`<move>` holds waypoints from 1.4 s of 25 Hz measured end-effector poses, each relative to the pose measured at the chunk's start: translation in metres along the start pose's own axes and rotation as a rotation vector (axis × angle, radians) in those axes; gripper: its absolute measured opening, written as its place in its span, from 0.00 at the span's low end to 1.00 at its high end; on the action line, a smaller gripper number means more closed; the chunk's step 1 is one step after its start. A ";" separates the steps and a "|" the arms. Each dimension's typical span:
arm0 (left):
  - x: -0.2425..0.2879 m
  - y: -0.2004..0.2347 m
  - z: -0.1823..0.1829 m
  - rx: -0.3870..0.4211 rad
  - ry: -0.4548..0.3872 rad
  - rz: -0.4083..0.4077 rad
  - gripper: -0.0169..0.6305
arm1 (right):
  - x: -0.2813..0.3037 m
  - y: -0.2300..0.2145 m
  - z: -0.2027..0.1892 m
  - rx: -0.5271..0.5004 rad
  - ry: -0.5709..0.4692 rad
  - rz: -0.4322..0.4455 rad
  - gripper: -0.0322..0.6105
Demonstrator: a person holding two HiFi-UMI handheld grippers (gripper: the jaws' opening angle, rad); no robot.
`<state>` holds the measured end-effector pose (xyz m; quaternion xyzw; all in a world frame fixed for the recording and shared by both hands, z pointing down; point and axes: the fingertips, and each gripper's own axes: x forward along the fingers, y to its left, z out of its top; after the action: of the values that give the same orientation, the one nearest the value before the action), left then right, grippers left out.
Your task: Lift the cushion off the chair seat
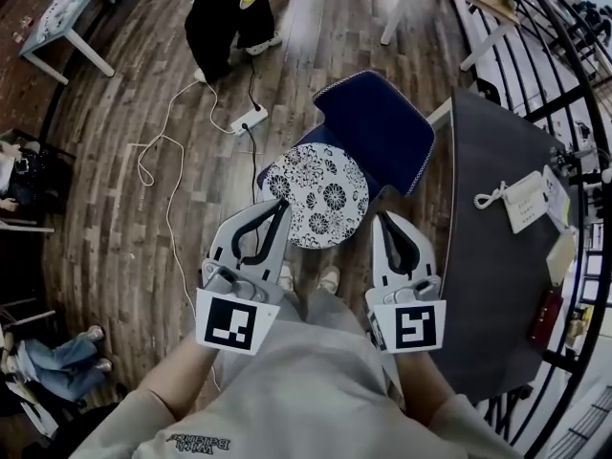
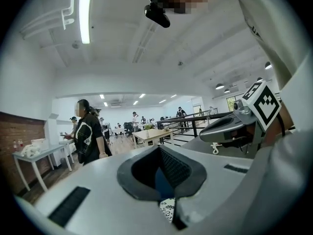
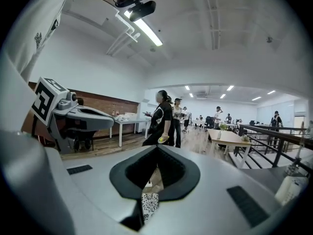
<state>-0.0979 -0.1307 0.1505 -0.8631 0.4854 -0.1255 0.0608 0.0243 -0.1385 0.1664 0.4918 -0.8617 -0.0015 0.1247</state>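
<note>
A round cushion (image 1: 317,195) with a black-and-white flower print lies on the seat of a chair with a navy blue backrest (image 1: 376,128). My left gripper (image 1: 283,206) is shut and empty, its tips just over the cushion's near left edge. My right gripper (image 1: 381,220) is also shut and empty, just off the cushion's near right edge. In the left gripper view the closed jaws (image 2: 159,149) frame a sliver of the cushion (image 2: 168,209) below. The right gripper view shows the same past its own closed tips (image 3: 157,148), with a strip of cushion (image 3: 149,203).
A dark grey table (image 1: 488,285) with a tagged card and papers stands right of the chair, a black railing beyond it. A white power strip (image 1: 247,120) and cable lie on the wood floor. A person in black (image 1: 225,17) stands beyond. The holder's feet (image 1: 330,277) are near the chair.
</note>
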 end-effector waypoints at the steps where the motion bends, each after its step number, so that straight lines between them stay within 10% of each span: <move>1: 0.005 0.000 -0.006 0.000 0.003 0.003 0.03 | 0.004 -0.003 -0.006 0.014 0.007 -0.009 0.05; 11: 0.047 0.015 -0.093 -0.164 0.027 0.125 0.04 | 0.042 -0.031 -0.086 0.010 0.048 -0.066 0.06; 15: 0.061 0.008 -0.143 -0.187 0.052 0.125 0.04 | 0.056 -0.030 -0.149 0.019 0.150 -0.060 0.22; 35: 0.112 -0.051 -0.502 -0.356 0.414 0.079 0.25 | 0.115 -0.032 -0.499 0.082 0.521 -0.061 0.40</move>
<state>-0.1386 -0.1916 0.6626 -0.7967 0.5350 -0.2097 -0.1874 0.1035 -0.1924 0.6703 0.5062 -0.7846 0.1563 0.3221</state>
